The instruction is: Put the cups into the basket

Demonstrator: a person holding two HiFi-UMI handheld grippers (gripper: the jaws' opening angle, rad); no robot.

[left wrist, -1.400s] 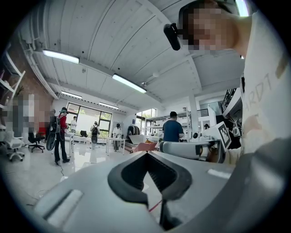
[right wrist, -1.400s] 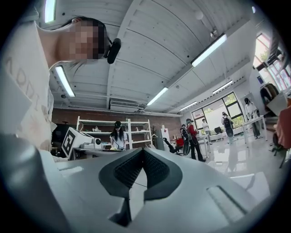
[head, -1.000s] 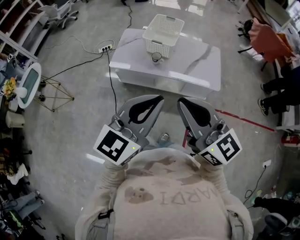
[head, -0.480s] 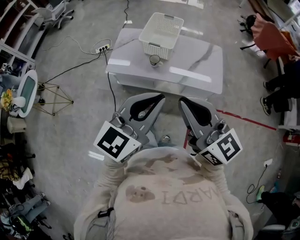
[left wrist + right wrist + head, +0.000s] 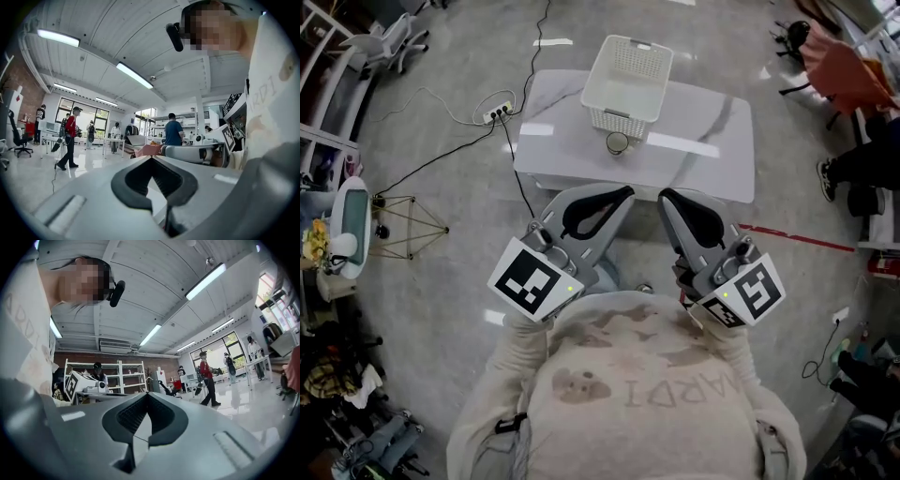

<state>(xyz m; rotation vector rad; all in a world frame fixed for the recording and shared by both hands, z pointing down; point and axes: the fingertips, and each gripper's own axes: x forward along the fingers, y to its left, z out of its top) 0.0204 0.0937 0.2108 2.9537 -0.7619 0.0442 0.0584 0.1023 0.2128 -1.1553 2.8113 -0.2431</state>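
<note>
1. My left claw (image 5: 598, 211) is held up against my chest, jaws closed tip to tip with nothing between them.
2. Ahead of it, across a stretch of floor, the one cup (image 5: 618, 142) I can see stands upright on the white table (image 5: 712, 127), just beside the near wall of the basket (image 5: 630, 56), perhaps touching it. The basket looks empty from here.
3. My right claw (image 5: 689, 217) mirrors the left: pulled in near my body, jaws together, carrying nothing.
4. I judge the task hasn't begun, and this is the approach. Next I need to step up to the table, spread one claw's jaws wide, close them on the cup, then lift it over the basket rim.
5. On the floor to the left a power strip (image 5: 497, 114) and its cable (image 5: 521, 183) run up to the table's near left corner, which could trip me. A red line (image 5: 797, 239) on the floor lies to the right, off my path.
</note>
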